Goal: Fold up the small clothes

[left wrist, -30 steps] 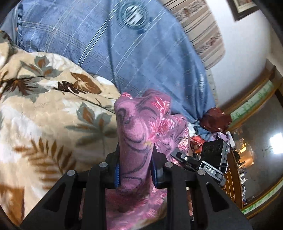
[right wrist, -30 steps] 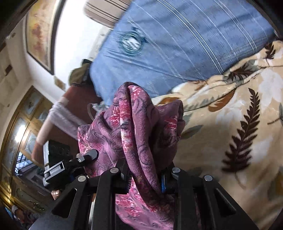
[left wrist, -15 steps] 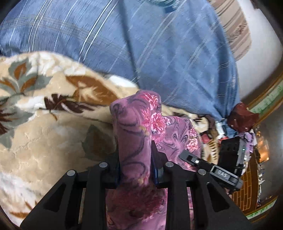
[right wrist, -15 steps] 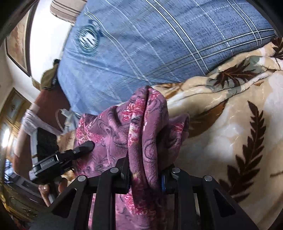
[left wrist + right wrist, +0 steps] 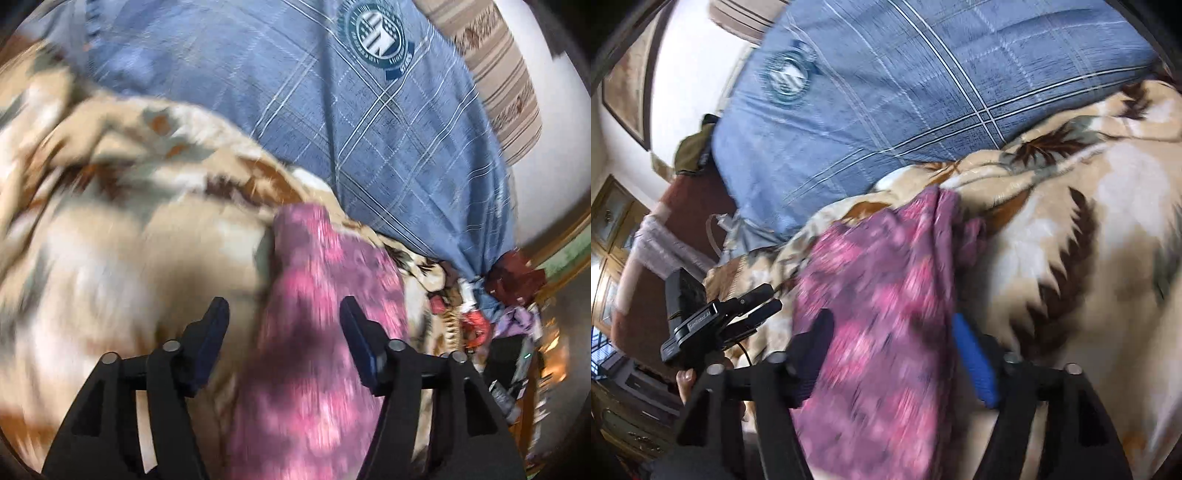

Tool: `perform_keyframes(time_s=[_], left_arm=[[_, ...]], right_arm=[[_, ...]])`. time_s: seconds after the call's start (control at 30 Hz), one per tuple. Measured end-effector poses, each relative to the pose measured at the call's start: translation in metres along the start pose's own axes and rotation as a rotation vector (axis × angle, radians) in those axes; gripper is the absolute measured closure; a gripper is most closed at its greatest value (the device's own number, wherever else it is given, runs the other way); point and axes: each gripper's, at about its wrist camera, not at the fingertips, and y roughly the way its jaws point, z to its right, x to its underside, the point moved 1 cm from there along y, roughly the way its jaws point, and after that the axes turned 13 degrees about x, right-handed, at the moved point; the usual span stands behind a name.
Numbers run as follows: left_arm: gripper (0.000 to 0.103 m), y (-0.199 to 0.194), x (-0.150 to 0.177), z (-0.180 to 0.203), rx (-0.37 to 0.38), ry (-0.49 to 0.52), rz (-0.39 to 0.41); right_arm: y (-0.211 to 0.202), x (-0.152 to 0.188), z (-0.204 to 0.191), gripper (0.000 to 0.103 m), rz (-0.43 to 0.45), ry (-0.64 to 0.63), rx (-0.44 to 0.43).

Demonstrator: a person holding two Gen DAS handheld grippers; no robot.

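Your left tongs (image 5: 282, 325) and right tongs (image 5: 892, 339) have just sprung wide, pads clear, so the cloth (image 5: 314, 332) drops between them onto the blanket (image 5: 129, 258), letting the fold settle.

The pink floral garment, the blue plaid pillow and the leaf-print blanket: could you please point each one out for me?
pink floral garment (image 5: 314, 332), left wrist view, middle of the cloth.
blue plaid pillow (image 5: 905, 92), right wrist view, middle of its cover.
leaf-print blanket (image 5: 1089, 277), right wrist view, bare part by a brown leaf.
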Motion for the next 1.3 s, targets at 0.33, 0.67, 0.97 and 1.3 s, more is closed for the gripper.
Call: perform_keyframes(time_s=[0.33,0.67,0.97,1.3], left_arm=[[0.038,0.005,0.084,-0.011,0.030,0.005,-0.084],[0.085,0.019,0.101,-0.009,-0.038,0.055,-0.123],[0.097,-0.009,0.121,-0.005,0.010,0.017,-0.067],[0.063,-0.023,0.124,-0.016,-0.033,-0.027,-0.034]], right_arm=[[0.008,0.091,0.037,0.036,-0.100,0.169,-0.049],[0.018,0.109,0.023,0.094,-0.132,0.064,0.016],[-0.025,0.102,0.029,0.095,-0.078,0.059,-0.039],[-0.008,0.113,0.025,0.070,-0.111,0.002,0.067]])
